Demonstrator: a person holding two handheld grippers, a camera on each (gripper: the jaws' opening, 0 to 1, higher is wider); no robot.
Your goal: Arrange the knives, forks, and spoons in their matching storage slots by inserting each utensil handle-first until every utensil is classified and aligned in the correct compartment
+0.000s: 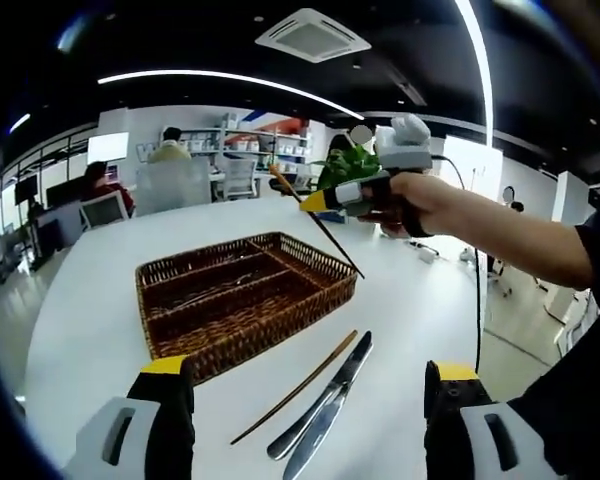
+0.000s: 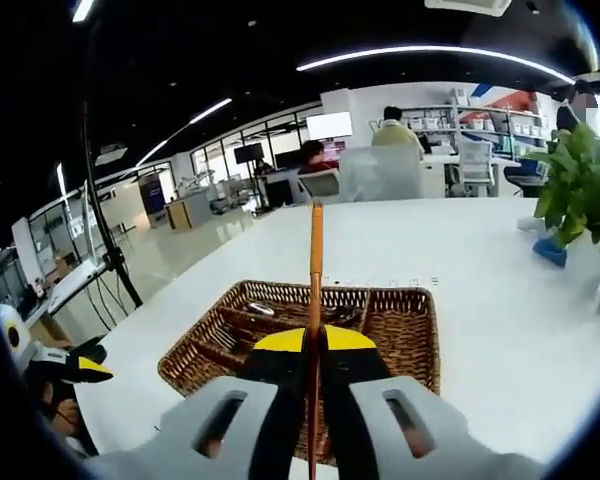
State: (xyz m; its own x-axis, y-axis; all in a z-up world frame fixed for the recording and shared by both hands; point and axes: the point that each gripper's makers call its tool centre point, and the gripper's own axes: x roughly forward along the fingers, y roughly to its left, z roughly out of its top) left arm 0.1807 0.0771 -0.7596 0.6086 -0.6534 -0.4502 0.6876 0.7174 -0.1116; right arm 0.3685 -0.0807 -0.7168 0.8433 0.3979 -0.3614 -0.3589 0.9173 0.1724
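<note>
While the right gripper (image 2: 313, 345) clamps a chopstick (image 2: 316, 262) above the wicker tray (image 1: 242, 300), the left gripper (image 1: 305, 385) hangs open; two knives (image 1: 325, 405) and another chopstick (image 1: 295, 400) await sorting on the surface (image 1: 90, 330).

We see a brown woven basket (image 1: 242, 300), silver knives (image 1: 325, 405), a white counter (image 1: 80, 330), and yellow-tipped black tools (image 2: 315, 345).

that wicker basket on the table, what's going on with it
A person holding a gripper in each hand is sorting utensils into the divided wicker basket on the white table. The right gripper is shut on a chopstick, held above the basket. The left gripper is open and holds nothing; near it on the table lie another chopstick and two knives. Some utensils already sit in the basket.
</note>
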